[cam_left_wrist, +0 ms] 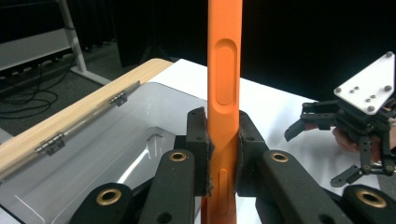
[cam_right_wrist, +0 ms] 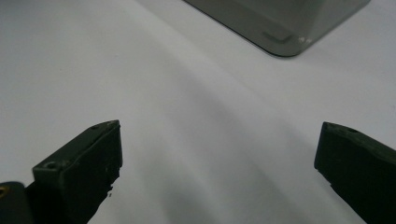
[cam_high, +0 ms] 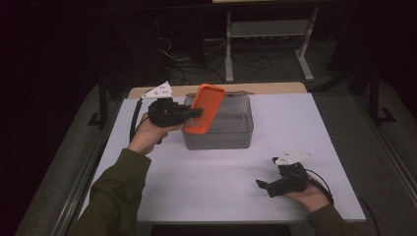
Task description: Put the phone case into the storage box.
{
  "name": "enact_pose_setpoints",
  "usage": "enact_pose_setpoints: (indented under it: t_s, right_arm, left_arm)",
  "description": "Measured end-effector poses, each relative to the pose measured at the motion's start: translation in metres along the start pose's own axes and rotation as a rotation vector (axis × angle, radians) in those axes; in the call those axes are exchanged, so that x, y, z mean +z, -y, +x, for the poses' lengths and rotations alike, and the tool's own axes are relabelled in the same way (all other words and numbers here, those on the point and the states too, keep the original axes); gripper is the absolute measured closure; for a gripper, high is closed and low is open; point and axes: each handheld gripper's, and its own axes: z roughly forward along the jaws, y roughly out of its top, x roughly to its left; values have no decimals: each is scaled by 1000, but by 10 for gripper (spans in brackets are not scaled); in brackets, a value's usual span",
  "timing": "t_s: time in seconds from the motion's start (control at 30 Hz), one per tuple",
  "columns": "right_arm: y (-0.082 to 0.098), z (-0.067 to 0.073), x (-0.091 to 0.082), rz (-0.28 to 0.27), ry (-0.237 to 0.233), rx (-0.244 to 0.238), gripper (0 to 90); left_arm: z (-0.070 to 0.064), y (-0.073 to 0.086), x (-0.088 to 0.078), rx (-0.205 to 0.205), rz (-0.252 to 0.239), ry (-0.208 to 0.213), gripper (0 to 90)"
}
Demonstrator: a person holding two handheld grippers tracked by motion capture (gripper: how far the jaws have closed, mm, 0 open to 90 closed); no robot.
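The left gripper (cam_high: 196, 112) pinched the flat orange plastic phone case (cam_high: 206, 109) over the grey box (cam_high: 219, 138); not dropped in yet. The right gripper's (cam_high: 265, 187) jaws stood wide, empty.

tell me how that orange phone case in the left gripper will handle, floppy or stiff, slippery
The orange phone case probably bends a little: its edge looks pinched in where the left gripper clamps it. It likely weighs little, since a grip on one edge holds it tilted above the clear box. Its smooth skin might slip, though the pads seem to bite well.
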Motion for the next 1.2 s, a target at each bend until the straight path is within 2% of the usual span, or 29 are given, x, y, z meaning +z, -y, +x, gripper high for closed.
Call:
enact_pose_setpoints:
  t_s: [0.37,0.7,0.83,1.03,1.2]
  right_arm:
    - [0,-1,0,1,-3,7,5]
    - [0,-2,1,3,-6,7,5]
    - [0,-2,1,1,-6,6,5]
    - [0,-1,1,0,-3,2,5]
    - [1,-1,0,0,-7,5,5]
  left_arm:
    - [13,-4,10,-4,15,-36,795]
    - [30,4,20,-52,40,-79,795]
    - [35,7,26,-69,75,-101,795]
    - [43,10,39,-102,169,-147,795]
    - [49,8,46,-134,220,-171,795]
